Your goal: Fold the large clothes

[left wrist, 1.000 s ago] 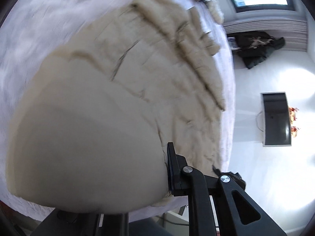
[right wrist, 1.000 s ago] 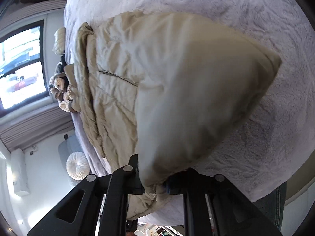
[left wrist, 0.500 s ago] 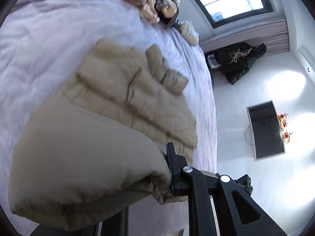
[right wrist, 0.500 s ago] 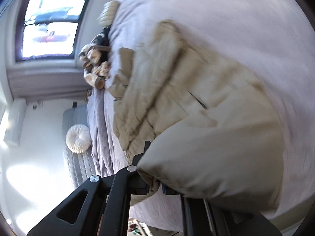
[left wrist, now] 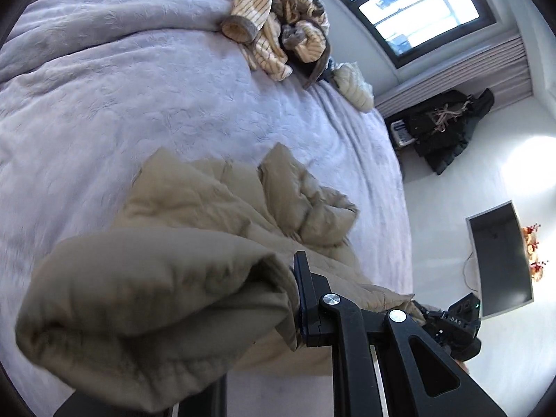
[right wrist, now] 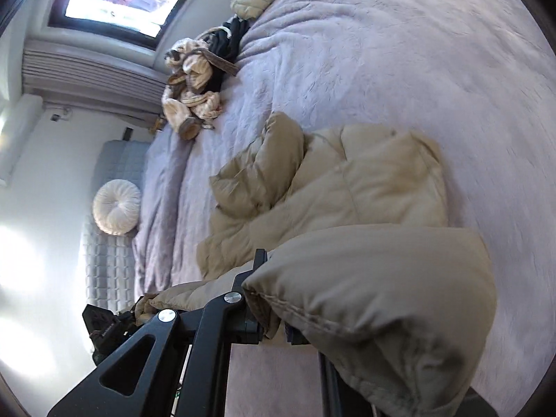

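Left gripper [left wrist: 278,316] is clamped on the hem of the beige puffer jacket [left wrist: 222,215]; one finger [left wrist: 304,299] shows at 5 o'clock in the left wrist view, the other is buried under the fabric roll. Right gripper [right wrist: 274,316] is likewise pinched on the hem at its corner, with one finger [right wrist: 259,267] visible and the rest under the cloth at 5 o'clock in the right wrist view.

Change: a second ago the jacket lay long across the purple bedspread [left wrist: 139,97] and filled both views. Half a second ago we had the bottom edge lifted and travelling forward. Now the held hem is carried over the body, and the rest of the jacket sits bunched in mid-frame, much shorter, collar end toward 12 o'clock. Both cameras have tilted up too; the window [left wrist: 417,7] and the striped clothes pile [left wrist: 278,34] at 12–1 o'clock are now in view.

Our read: bottom-to-top fold is roughly half done. The hem hangs above the bed, not yet laid. Next we need to set it down near the collar and let go.

Risk: the puffy fill springs back, and a sleeve [left wrist: 305,201] is crumpled at centre, so the fold may land uneven.
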### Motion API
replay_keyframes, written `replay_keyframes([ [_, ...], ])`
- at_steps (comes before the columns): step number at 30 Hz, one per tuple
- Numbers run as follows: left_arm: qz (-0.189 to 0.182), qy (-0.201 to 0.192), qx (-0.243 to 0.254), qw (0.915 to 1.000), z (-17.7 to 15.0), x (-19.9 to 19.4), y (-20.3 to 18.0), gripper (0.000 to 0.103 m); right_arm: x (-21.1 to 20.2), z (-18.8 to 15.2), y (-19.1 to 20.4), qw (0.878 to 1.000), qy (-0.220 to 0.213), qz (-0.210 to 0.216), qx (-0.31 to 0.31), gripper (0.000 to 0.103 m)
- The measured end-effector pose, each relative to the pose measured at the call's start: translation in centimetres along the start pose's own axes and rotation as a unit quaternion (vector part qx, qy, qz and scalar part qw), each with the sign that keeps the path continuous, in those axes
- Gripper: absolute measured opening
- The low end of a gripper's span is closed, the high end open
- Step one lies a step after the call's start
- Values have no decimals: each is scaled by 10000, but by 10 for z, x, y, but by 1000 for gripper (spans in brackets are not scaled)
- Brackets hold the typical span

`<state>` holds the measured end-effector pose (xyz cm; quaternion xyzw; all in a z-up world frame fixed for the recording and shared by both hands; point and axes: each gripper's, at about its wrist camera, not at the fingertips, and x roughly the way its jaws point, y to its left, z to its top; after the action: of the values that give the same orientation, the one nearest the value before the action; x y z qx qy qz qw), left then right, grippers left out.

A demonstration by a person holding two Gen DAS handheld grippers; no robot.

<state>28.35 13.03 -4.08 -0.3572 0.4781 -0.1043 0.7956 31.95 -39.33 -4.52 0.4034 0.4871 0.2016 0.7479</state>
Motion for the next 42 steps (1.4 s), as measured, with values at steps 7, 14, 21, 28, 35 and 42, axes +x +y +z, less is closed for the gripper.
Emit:
replay_keyframes([
  [7, 415, 669, 325, 9964, 42, 79, 25, 18, 70, 41, -13, 9985, 49, -516, 149, 9],
  [14, 1009, 1008, 794, 9866, 59, 112, 17, 20, 111, 56, -36, 9955, 102, -828, 446, 9],
  [21, 1097, 897, 1555, 9776, 55, 100, -2, 58, 129, 68, -48, 9926, 155, -917, 777, 9],
  [28, 1768, 378, 1935, 9643, 51, 79, -9, 103, 132, 66, -60, 9898, 142, -794, 1172, 18],
  [35, 1849, 173, 1788, 9662, 41, 60, -5, 46, 83, 61, -24, 9943, -265, -887, 534, 79],
  [42, 1782, 389, 2578, 9488, 16, 113, -35, 31, 96, 22, 44, 9730, -2, -1645, -1622, 9],
])
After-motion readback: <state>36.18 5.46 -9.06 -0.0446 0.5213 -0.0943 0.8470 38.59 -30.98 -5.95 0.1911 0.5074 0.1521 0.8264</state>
